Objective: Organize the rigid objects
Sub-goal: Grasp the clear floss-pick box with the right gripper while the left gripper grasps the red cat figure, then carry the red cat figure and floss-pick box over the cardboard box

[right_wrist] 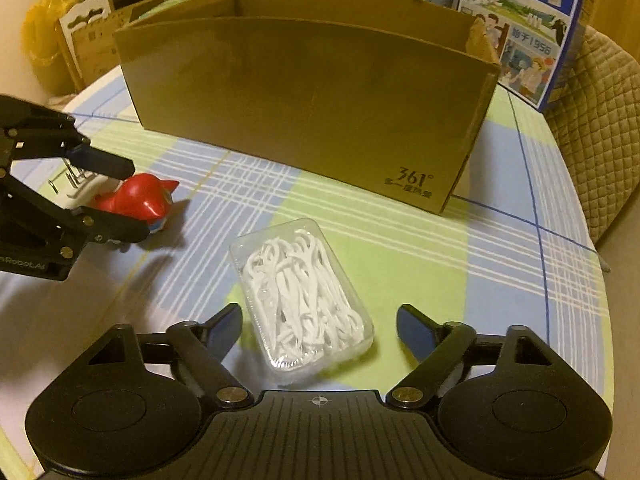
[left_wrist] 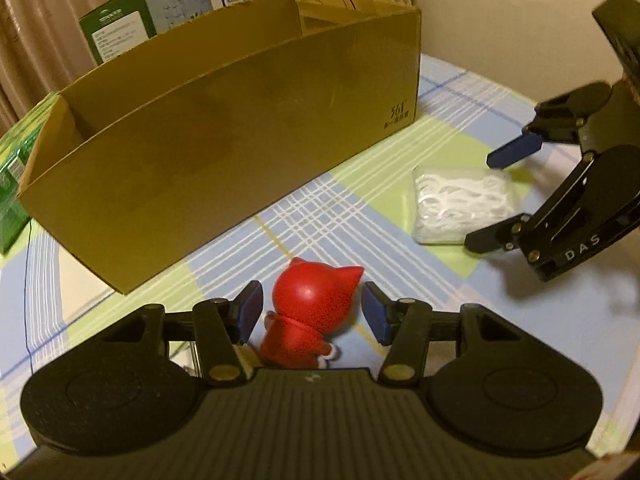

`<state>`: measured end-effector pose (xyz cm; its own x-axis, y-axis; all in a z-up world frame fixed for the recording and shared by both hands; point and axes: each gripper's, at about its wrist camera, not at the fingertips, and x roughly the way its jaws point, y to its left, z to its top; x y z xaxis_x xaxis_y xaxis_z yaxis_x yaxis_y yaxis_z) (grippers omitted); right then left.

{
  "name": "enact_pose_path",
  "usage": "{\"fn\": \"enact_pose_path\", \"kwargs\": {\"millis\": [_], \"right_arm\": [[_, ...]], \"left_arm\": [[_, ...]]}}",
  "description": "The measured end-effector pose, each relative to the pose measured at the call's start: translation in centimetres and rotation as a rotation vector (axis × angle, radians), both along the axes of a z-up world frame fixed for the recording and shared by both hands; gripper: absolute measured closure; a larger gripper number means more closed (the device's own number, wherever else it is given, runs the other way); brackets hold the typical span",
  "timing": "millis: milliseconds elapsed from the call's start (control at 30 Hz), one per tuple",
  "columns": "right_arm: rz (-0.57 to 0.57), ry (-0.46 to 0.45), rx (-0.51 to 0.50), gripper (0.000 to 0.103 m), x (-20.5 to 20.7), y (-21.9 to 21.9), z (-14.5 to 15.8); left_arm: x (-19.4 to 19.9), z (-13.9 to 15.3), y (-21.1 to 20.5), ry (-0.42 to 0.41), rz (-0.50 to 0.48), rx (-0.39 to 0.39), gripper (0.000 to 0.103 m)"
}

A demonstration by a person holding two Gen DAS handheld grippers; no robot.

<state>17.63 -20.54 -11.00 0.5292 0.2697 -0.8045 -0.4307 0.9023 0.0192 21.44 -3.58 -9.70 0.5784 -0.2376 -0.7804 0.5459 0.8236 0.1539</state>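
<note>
A red cat-like figurine (left_wrist: 308, 312) lies on the checked tablecloth between the open fingers of my left gripper (left_wrist: 312, 312); the pads stand apart from it on both sides. It also shows in the right wrist view (right_wrist: 136, 200). A clear plastic box of white floss picks (right_wrist: 304, 300) lies between the open fingers of my right gripper (right_wrist: 320, 332), untouched. In the left wrist view the box (left_wrist: 460, 204) sits by the right gripper (left_wrist: 484, 200). An open brown cardboard box (left_wrist: 224, 140) stands behind both.
Milk cartons (right_wrist: 532, 28) and a green box (left_wrist: 12, 184) stand around the cardboard box (right_wrist: 304, 96). A white plug-like item (right_wrist: 80, 188) lies beside the figurine. A quilted chair (right_wrist: 600, 128) is at the right, past the table edge (right_wrist: 600, 240).
</note>
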Motion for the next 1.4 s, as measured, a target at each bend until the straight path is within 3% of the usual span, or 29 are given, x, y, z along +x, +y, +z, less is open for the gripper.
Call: {"fn": "enact_pose_path", "kwargs": {"millis": [167,300,633,1100,1400], "right_arm": [[0.025,-0.006,-0.011,0.031,0.3,0.5,-0.5],[0.013,-0.006,0.014,0.048,0.4,0.6,-0.5],[-0.104,0.005,0.054,0.049,-1.1,-0.3,0.1],[-0.104,0.007,0.041,0.049,-1.7,0.1,-0.5],[-0.123,-0.037,0.047,0.05,-2.8,0.3,1.1]], "left_arm": [[0.6,-1.1,-0.4,0.005,-0.033,0.055,0.058],[0.7,-1.5,-0.4,0.018,-0.016,0.046,0.062],[-0.7,-1.0,-0.4,0.077,0.134,-0.068,0.063],[-1.3,-1.2,-0.4,0.081,0.165,-0.104,0.063],[-2.3,-0.3,0.7,0.077,0.254,-0.17,0.063]]}}
